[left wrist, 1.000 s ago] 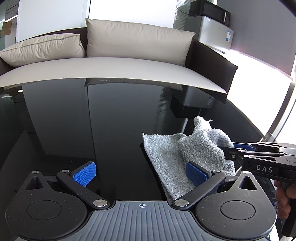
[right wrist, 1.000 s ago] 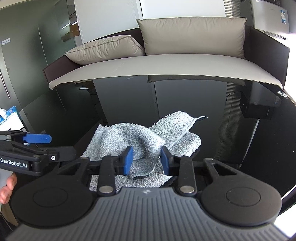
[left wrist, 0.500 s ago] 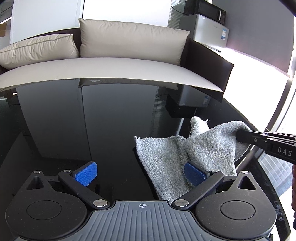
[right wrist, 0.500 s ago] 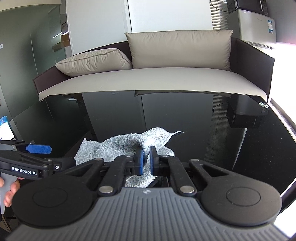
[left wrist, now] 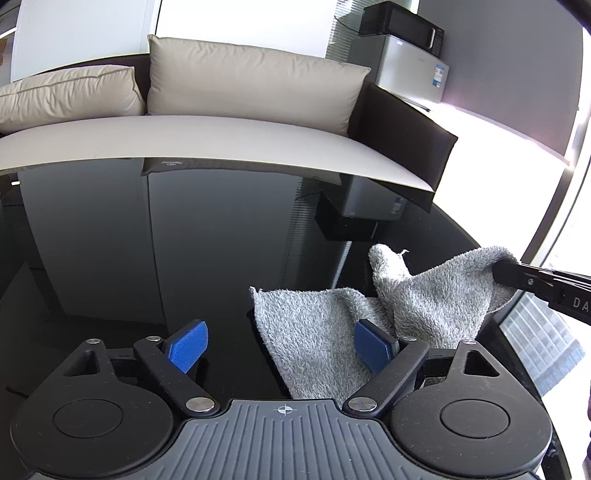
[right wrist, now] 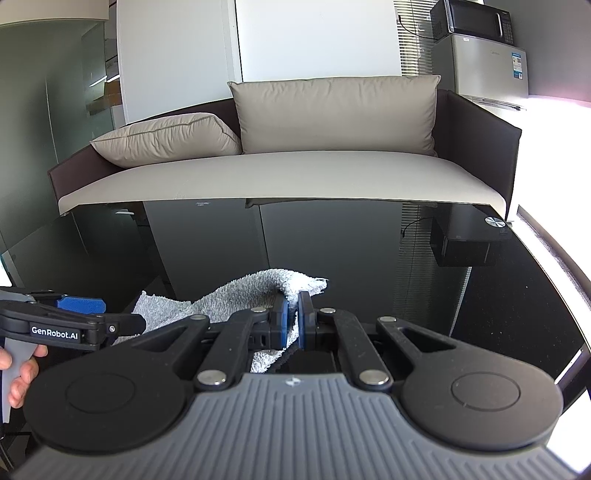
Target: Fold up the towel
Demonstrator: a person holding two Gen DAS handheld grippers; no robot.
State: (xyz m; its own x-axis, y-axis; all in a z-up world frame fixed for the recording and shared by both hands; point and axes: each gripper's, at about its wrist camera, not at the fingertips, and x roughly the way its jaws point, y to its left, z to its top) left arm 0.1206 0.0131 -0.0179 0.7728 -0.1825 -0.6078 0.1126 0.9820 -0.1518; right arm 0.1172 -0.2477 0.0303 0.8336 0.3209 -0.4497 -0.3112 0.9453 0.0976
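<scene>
A grey towel is lying on a glossy black table, with one part of it lifted off the surface. The right gripper is pinching that raised part of the towel between its blue pads, which are pressed close together with cloth between them. The left gripper is hovering low over the table with its fingers spread wide apart, gripping nothing; its right blue pad is sitting against the flat part of the towel. Beyond the table, a sofa with beige cushions is standing against the wall, beside a small fridge topped by a microwave.
</scene>
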